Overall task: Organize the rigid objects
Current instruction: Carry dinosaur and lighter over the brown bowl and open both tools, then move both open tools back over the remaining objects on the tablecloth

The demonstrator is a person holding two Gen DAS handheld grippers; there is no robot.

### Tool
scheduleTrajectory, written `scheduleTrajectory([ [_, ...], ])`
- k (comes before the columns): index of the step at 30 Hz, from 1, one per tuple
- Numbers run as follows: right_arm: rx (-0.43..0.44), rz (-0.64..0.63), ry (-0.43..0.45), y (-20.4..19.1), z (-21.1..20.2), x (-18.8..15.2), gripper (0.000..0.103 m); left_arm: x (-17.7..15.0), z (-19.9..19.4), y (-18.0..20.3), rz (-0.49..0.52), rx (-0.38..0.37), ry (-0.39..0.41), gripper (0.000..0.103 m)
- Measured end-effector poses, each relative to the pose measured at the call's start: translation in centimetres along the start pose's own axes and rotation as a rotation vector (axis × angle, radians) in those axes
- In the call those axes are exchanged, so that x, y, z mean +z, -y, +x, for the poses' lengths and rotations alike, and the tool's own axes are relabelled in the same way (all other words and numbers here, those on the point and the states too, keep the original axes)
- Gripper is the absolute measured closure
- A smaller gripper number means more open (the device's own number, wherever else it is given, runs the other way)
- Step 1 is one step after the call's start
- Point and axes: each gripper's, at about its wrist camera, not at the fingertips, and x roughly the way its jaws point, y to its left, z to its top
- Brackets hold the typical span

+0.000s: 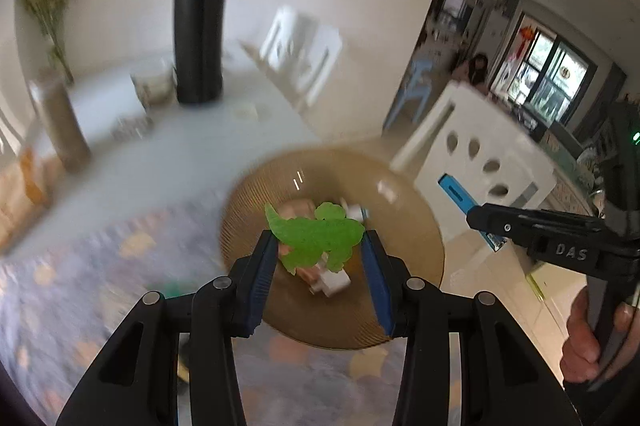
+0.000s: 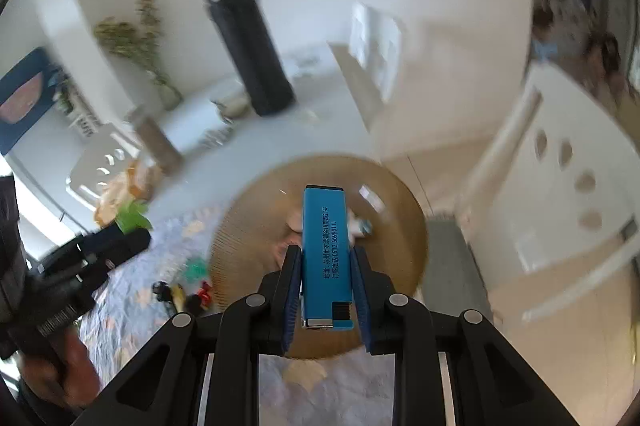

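Observation:
My left gripper (image 1: 320,246) is shut on a flat green dinosaur toy (image 1: 316,234) and holds it above an amber ribbed glass plate (image 1: 248,210). Small pink and white items (image 1: 332,282) lie in the plate. My right gripper (image 2: 326,262) is shut on a blue lighter (image 2: 325,246) and holds it over the same plate (image 2: 240,238). The right gripper also shows at the right of the left wrist view (image 1: 476,214), the lighter's blue tip (image 1: 452,190) sticking out. The left gripper shows at the left of the right wrist view (image 2: 136,230), holding the green toy (image 2: 132,218).
A tall black flask (image 1: 200,26) stands at the back of the white table (image 1: 168,150), beside a vase of dried flowers (image 1: 60,122) and a small bowl (image 1: 154,86). Several small toys (image 2: 188,286) lie on the patterned cloth (image 1: 80,266) left of the plate. White chairs (image 1: 484,162) stand to the right.

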Motion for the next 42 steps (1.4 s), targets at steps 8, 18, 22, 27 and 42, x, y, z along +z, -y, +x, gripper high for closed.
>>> scheduleTrajectory([
  [8, -0.05, 0.031, -0.166, 2.1, 5.4, -1.5, 0.079, -2.8, 6.6, 2.9, 0.023, -0.02, -0.163, 0.063],
  [18, -0.094, -0.002, -0.209, 2.4, 7.2, -2.3, 0.079, -3.8, 8.2, 3.7, 0.04, -0.012, -0.21, 0.061],
  [22, -0.1, 0.004, -0.211, 2.7, 7.0, -2.4, 0.079, -3.9, 8.3, 3.5, 0.015, -0.009, -0.218, 0.037],
  [27, -0.112, 0.011, -0.152, 3.1, 4.8, -2.0, 0.078, -3.5, 5.0, 1.0, -0.052, -0.01, -0.157, 0.037],
  [42, -0.018, -0.112, -0.113, -3.0, 3.3, -3.0, 0.078, -4.7, -11.8, -11.6, -0.308, 0.238, 0.125, 0.037],
])
